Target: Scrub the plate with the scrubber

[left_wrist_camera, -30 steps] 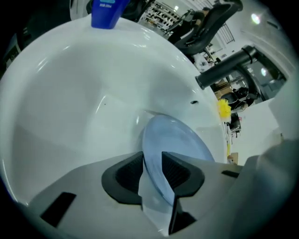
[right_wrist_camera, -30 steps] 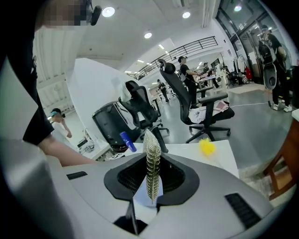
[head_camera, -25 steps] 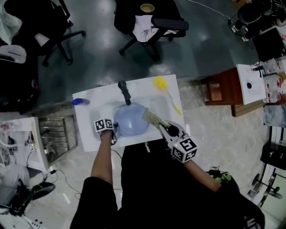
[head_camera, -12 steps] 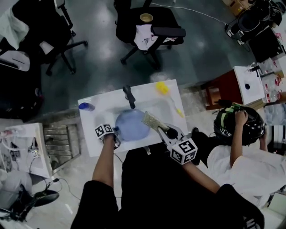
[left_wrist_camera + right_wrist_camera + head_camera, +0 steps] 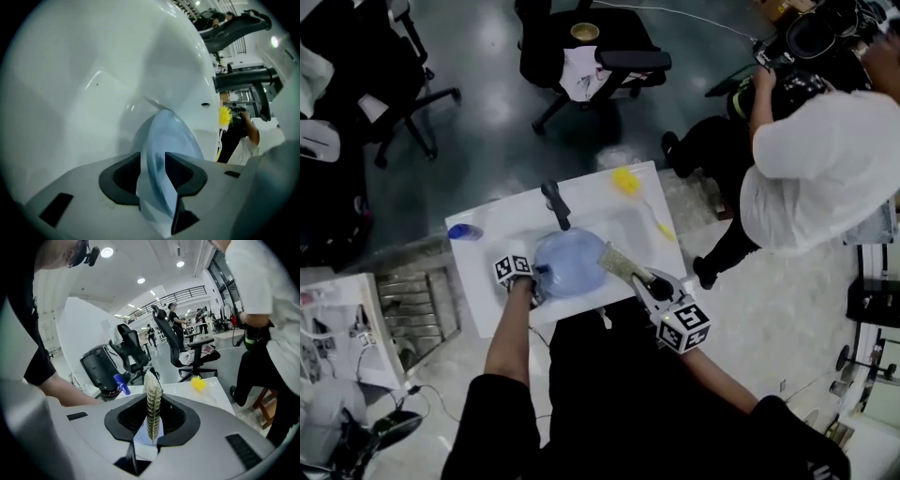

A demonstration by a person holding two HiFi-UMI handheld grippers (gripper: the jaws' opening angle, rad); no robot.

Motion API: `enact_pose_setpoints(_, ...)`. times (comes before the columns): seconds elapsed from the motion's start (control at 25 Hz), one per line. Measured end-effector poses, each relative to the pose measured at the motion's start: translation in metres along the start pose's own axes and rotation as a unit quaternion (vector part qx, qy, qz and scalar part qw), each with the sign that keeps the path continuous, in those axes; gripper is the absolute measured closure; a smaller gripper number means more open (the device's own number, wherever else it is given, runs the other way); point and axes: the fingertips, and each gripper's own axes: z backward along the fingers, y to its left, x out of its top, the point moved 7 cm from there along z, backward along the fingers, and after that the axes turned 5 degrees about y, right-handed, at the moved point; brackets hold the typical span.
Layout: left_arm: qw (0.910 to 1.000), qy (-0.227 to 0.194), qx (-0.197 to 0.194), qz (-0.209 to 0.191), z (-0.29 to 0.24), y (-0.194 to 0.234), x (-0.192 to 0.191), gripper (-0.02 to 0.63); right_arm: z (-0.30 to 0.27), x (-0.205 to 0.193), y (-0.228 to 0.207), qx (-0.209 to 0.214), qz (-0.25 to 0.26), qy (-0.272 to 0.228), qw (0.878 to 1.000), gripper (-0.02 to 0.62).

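Observation:
A pale blue plate (image 5: 570, 264) lies in the white sink (image 5: 614, 217) on the table. My left gripper (image 5: 542, 277) is at the plate's left rim. In the left gripper view the plate (image 5: 169, 136) stands edge-on between the dark pads (image 5: 121, 178) of the left gripper (image 5: 154, 177). Its jaws have just been opening, and the rim sits loosely between them. My right gripper (image 5: 639, 277) is shut on a golden mesh scrubber (image 5: 619, 262), whose tip is at the plate's right edge. In the right gripper view the scrubber (image 5: 152, 401) stands upright between the jaws of the right gripper (image 5: 153, 422).
A dark faucet (image 5: 555, 204) rises behind the plate. A yellow brush (image 5: 627, 180) lies at the sink's far right, and a blue bottle (image 5: 464, 232) at the far left. A person in a white shirt (image 5: 811, 141) stands close to the right. Office chairs (image 5: 591, 47) stand beyond the table.
A person in a white shirt has come in and moved up along the table's right side. Both grippers stay at the plate's two edges.

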Motion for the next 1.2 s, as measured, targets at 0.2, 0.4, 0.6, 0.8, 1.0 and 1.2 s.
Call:
enact_pose_setpoints(0.2, 0.9992, -0.017, -0.028, 0.021, 0.002, 0.000, 0.006, 0.537, 0.003, -0.005, 0.002, -0.005, -0.003, 0.005, 1.000, 0.532)
enact_pose_setpoints(0.4, 0.9950, -0.077, -0.054, 0.033, 0.022, -0.011, 0.003, 0.565, 0.000, -0.001, -0.004, 0.002, -0.002, -0.001, 1.000, 0.532)
enact_pose_setpoints(0.6, 0.9877, -0.141, -0.064, 0.021, 0.056, -0.021, -0.018, 0.575, -0.017, 0.007, 0.010, 0.067, 0.025, 0.005, 0.997, 0.532)
enact_pose_setpoints(0.8, 0.9731, -0.203, -0.102, 0.036, 0.091, -0.031, -0.043, 0.575, -0.054, 0.014, 0.038, 0.144, 0.092, 0.023, 0.985, 0.532)
enact_pose_setpoints(1.0, 0.9598, -0.257, -0.112, 0.019, 0.128, -0.040, -0.072, 0.575, -0.093, 0.017, 0.073, 0.208, 0.148, 0.054, 0.965, 0.534)
enact_pose_setpoints(1.2, 0.9445, -0.300, -0.132, 0.023, 0.150, -0.046, -0.101, 0.574, -0.125, 0.011, 0.108, 0.257, 0.219, 0.081, 0.938, 0.534)
